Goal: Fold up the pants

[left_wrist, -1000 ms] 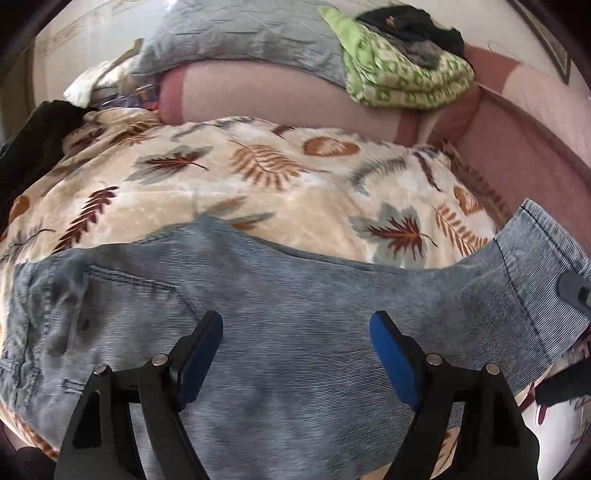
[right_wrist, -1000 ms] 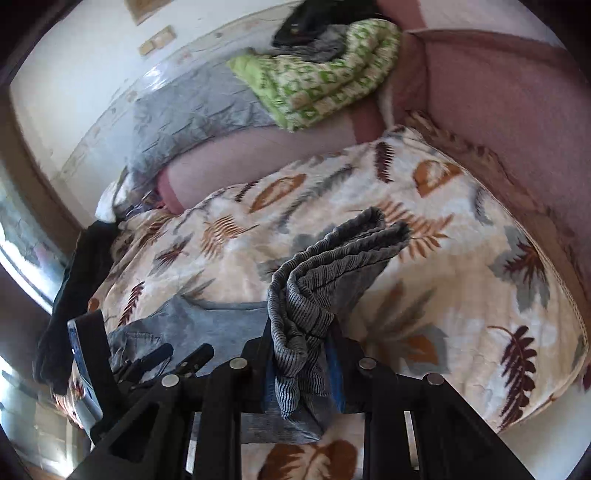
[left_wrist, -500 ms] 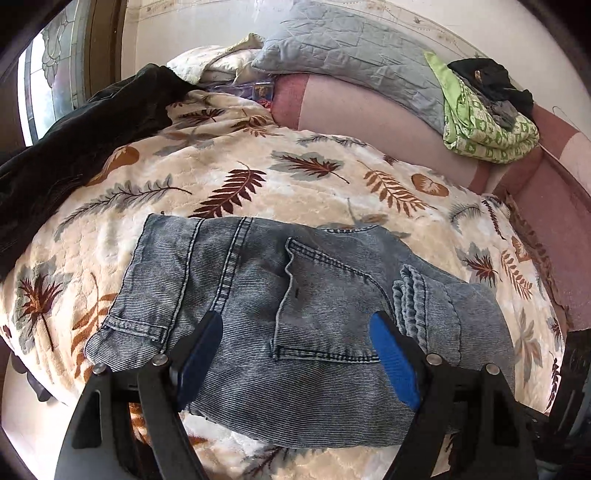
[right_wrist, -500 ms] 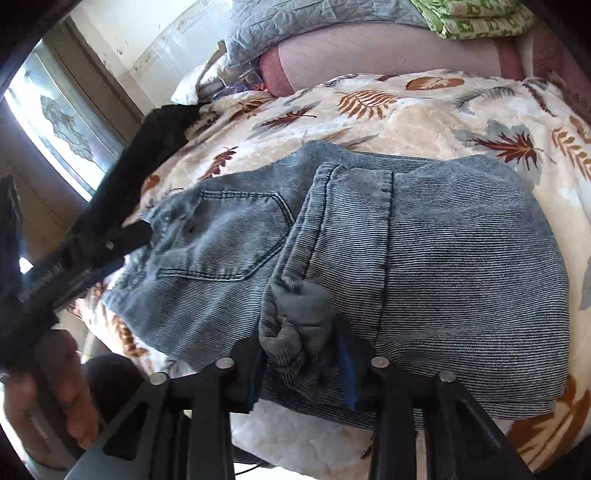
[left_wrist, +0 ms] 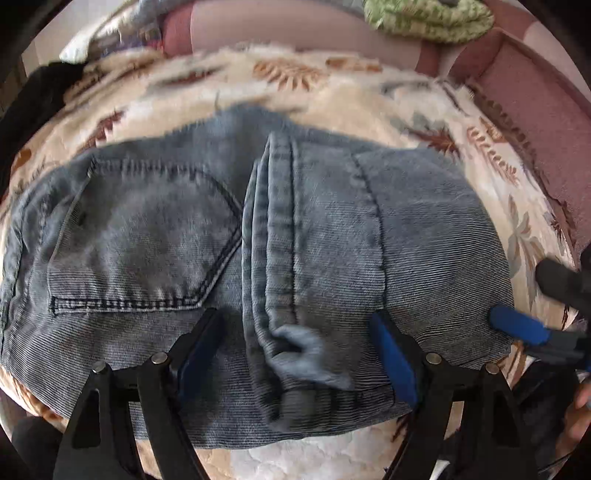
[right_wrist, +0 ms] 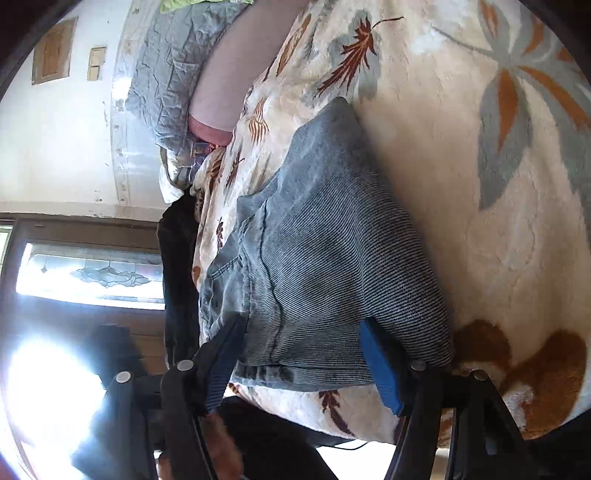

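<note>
Blue-grey jeans (left_wrist: 332, 240) lie folded on the leaf-print blanket (left_wrist: 369, 96), with the leg hems (left_wrist: 273, 240) laid over the seat beside the back pocket (left_wrist: 140, 240). My left gripper (left_wrist: 295, 354) hovers open just above the near edge of the jeans, its blue pads either side of the hem bundle and clear of it. My right gripper (right_wrist: 303, 365) is rolled onto its side at the fold of the jeans (right_wrist: 332, 258). Its jaws are opening, and the fold edge lies loose between the pads. In the left wrist view the right gripper (left_wrist: 535, 306) shows at the right edge.
A pink sofa back (left_wrist: 535, 92) rims the blanket, with a green quilt (left_wrist: 432, 18) and a grey pillow (right_wrist: 170, 74) on it. A black garment (left_wrist: 33, 99) lies at the left edge. A stained-glass window (right_wrist: 92, 273) is off the near side. A hand (left_wrist: 580, 417) holds the right gripper.
The right gripper brought the leg hems over onto the seat, let them go, dropped low and rolled onto its side. The left gripper, open throughout, came down closer over the jeans.
</note>
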